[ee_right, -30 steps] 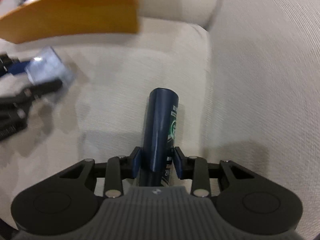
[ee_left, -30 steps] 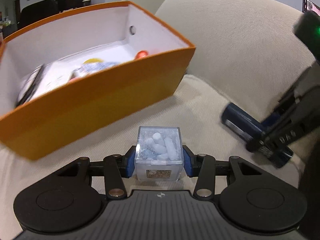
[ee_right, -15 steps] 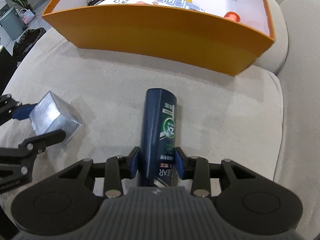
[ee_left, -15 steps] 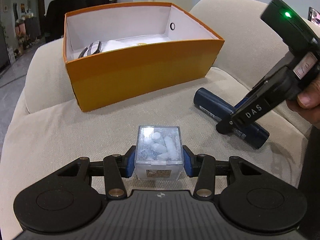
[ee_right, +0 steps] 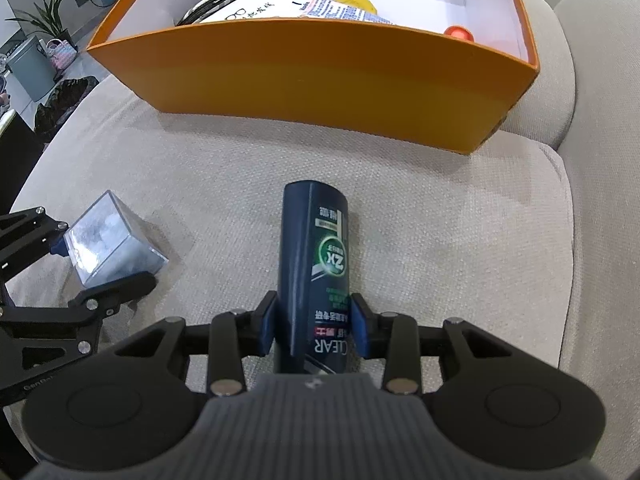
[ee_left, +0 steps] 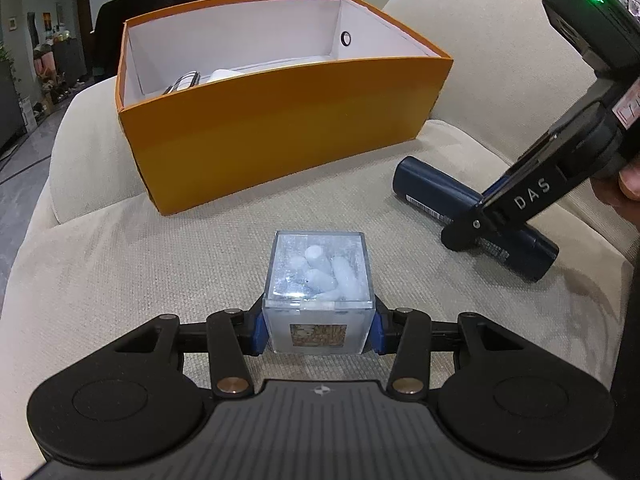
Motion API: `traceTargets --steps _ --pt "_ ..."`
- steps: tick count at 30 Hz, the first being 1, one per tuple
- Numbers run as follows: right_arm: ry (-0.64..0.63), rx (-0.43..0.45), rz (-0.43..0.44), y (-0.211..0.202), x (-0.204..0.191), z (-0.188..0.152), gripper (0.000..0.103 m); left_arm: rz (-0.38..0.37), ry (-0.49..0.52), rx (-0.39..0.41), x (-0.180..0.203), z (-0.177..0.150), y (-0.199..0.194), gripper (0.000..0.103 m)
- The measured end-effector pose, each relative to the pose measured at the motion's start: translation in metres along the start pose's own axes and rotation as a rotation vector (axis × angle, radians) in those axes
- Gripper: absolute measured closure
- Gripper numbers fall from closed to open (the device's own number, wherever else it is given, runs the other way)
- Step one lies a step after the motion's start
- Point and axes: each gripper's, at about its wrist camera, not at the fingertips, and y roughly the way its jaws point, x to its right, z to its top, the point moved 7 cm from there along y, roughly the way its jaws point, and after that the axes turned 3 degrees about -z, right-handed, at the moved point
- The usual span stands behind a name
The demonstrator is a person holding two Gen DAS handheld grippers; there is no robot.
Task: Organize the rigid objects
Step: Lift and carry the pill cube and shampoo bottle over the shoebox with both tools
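Fingers of your left gripper (ee_left: 319, 330) are clamped on the clear plastic cube box of white pieces (ee_left: 320, 286), low over the beige sofa cushion (ee_left: 160, 272). Your right gripper (ee_right: 315, 326) pinches the dark blue shampoo bottle (ee_right: 314, 248) lying on that cushion, near the open orange cardboard box (ee_right: 320, 80).

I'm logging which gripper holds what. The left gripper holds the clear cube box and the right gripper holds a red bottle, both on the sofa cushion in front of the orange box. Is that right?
Not quite: the bottle is dark blue, not red, as the right wrist view shows. The rest stands: the left gripper holds the clear cube box, the right gripper holds the bottle, both on the sofa cushion in front of the orange box.
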Motion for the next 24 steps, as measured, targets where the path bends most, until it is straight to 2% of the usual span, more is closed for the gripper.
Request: traceTargets --steps 7,16,24 --pt "0.006 -0.011 -0.005 0.001 -0.004 0.004 0.066 -0.011 0.007 0.020 0.003 0.006 -0.010 0.051" --pt "0.009 0.018 -0.017 -0.020 -0.008 0.009 0.068 -0.007 0.015 0.073 0.003 0.021 -0.031 0.051" --pt "0.001 0.008 -0.008 -0.036 -0.017 0.007 0.069 -0.004 0.013 0.097 0.001 0.026 -0.044 0.051"
